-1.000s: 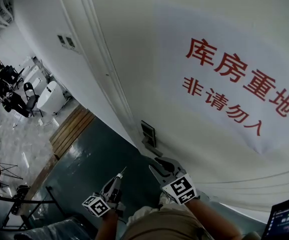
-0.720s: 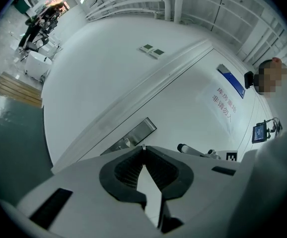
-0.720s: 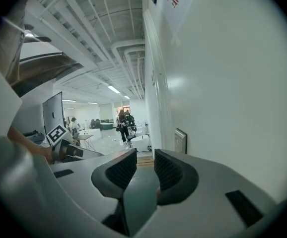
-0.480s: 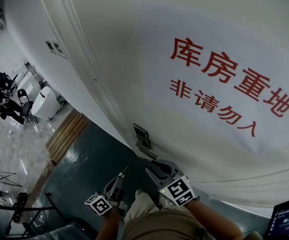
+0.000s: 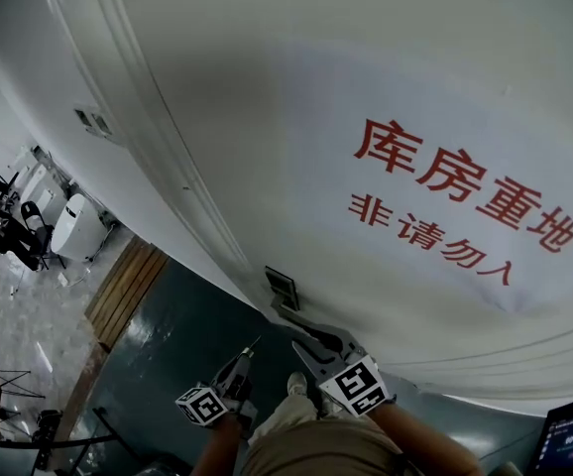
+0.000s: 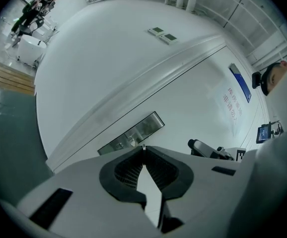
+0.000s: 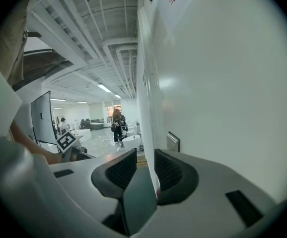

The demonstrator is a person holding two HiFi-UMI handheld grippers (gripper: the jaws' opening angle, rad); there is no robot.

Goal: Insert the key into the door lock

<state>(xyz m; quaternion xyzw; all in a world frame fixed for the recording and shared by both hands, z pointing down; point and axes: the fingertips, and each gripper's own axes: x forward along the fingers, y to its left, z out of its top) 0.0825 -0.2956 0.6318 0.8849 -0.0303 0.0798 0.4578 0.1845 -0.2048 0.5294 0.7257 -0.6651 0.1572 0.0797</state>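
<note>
On the white door, below a sign in red characters, sits the dark metal lock plate. My left gripper is shut on a thin key that points up toward the plate from below left, a short way off it. In the left gripper view the key's tip pokes out of the closed jaws just under the lock plate. My right gripper stands open beside the door under the plate, with nothing between its pads. The plate shows ahead of it.
A dark green floor and a wooden strip lie to the left of the door. Beyond them is an office area with chairs. A wall switch panel sits left of the door frame. A laptop screen glows at bottom right.
My left gripper with the key has moved closer to the lock plate. The head view has shifted, so the door fills more of the picture. The right gripper has barely moved.
</note>
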